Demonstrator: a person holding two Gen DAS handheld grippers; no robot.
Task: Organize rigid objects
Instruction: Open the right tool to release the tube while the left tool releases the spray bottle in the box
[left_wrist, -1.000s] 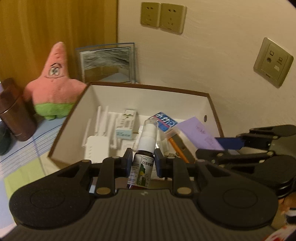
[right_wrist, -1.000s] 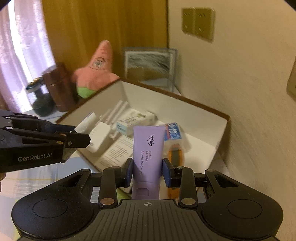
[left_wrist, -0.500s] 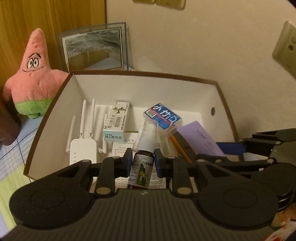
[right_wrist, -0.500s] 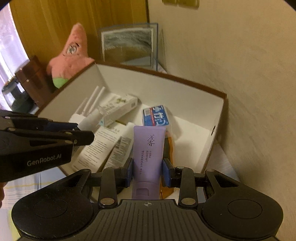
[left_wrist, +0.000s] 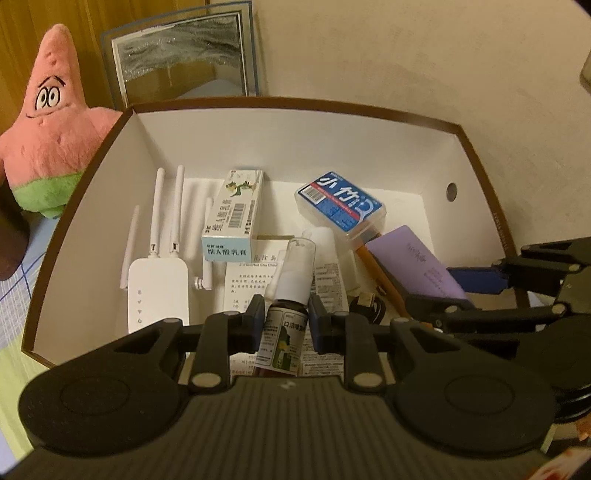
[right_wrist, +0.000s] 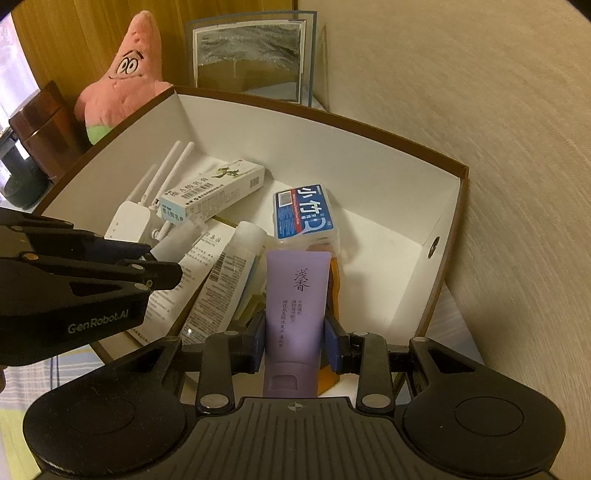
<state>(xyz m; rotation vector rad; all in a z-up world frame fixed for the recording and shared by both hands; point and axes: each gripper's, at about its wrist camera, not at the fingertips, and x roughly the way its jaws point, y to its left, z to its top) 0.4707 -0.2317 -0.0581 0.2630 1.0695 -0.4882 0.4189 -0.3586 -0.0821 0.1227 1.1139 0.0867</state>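
A small brown spray bottle (left_wrist: 284, 325) with a white nozzle is clamped between the fingers of the left hand-held gripper (left_wrist: 284, 325) and is held above the near part of an open white box (left_wrist: 295, 147) with a brown rim. A purple tube (right_wrist: 295, 306) is clamped between the fingers of the right hand-held gripper (right_wrist: 295, 341), cap end toward the camera, above the near right part of the same box.

Inside the box, a white router (left_wrist: 157, 284) with upright antennas is laid along the left wall. A pale carton (left_wrist: 236, 218) is placed beside it. A blue-labelled case (left_wrist: 340, 203) is positioned toward the far right corner. Printed leaflets (left_wrist: 251, 280) are spread on the box floor.

A pink plush star (left_wrist: 48, 122) is seated outside the box's left wall, and a framed picture (left_wrist: 184, 55) is leaned against the wall behind the box.
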